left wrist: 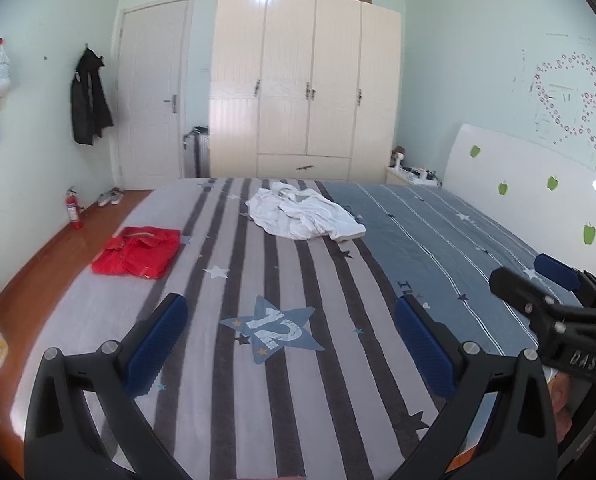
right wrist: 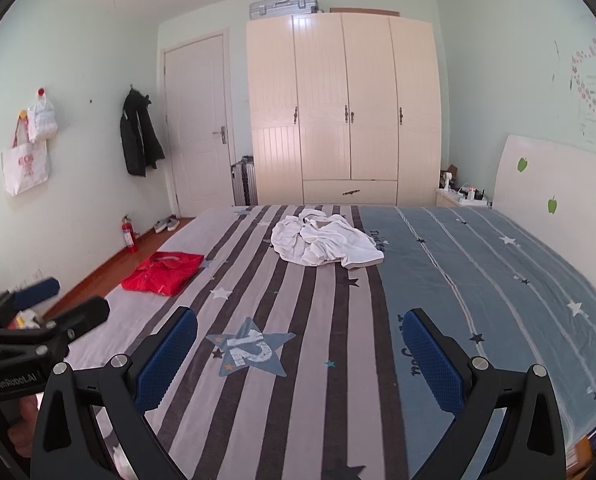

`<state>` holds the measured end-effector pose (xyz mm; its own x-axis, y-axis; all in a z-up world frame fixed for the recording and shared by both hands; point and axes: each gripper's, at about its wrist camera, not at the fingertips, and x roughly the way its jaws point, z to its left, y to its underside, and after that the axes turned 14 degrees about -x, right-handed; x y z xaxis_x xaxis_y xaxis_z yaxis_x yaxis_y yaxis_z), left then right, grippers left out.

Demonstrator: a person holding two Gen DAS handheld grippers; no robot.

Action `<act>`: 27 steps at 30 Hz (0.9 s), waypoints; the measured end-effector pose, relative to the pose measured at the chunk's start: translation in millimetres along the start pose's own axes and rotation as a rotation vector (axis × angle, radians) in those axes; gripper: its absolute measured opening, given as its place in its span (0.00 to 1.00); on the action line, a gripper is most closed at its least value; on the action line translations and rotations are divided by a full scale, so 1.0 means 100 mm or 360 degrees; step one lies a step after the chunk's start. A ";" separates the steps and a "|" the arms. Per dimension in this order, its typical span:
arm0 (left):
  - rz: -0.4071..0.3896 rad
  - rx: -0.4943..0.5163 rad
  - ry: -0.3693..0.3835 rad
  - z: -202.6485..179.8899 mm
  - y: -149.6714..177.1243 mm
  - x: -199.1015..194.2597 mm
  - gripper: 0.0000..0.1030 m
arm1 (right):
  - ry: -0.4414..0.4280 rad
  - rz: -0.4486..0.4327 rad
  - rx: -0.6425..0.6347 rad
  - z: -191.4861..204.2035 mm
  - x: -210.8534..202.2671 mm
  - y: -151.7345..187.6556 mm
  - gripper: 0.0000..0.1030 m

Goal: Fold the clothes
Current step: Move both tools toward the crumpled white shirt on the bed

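While nothing is gripped yet, the bed (left wrist: 282, 380) serves as the folding area, its striped and blue cover spread flat to give cloth a broad, even base. Against the far wall the wardrobe (left wrist: 306, 80) stands closed, playing no part for now. Toward the far edge of the bed, about midway across, lies the white garment (left wrist: 304, 216), crumpled in a loose heap with its edges turned under; it looks like the piece waiting to be folded, so it will probably need spreading out first. Well apart from it, near the bed's left edge, the red garment (left wrist: 140, 254) sits as a neat, squared stack, apparently set aside so the middle stays free. Both tools hang over the near end of the bed, side by side and aimed at the white heap: the left gripper (left wrist: 290, 344) and the right gripper (right wrist: 300, 356) each have jaws spread wide and empty, ready to reach forward.
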<state>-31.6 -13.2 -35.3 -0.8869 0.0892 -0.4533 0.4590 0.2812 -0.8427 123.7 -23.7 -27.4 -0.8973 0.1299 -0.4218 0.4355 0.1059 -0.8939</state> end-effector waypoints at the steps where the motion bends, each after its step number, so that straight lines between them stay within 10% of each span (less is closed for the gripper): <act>1: 0.0021 0.0004 0.0013 0.04 0.05 0.11 0.99 | -0.0013 0.0010 0.0015 -0.02 0.09 0.05 0.99; 16: 0.0570 -0.0083 0.0080 0.68 0.87 2.46 0.99 | -0.0206 0.0522 0.0175 -0.28 2.54 1.17 0.99; 27: 0.0938 -0.0386 -0.0304 0.59 0.46 2.71 0.99 | -0.0328 0.0937 0.0348 -0.63 2.68 1.06 0.98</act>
<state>-247.1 -31.9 -214.1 -0.4557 0.1292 -0.8807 0.8200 0.4460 -0.3588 -65.7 84.9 -225.9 -0.5186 -0.0887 -0.8504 0.8524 -0.1308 -0.5062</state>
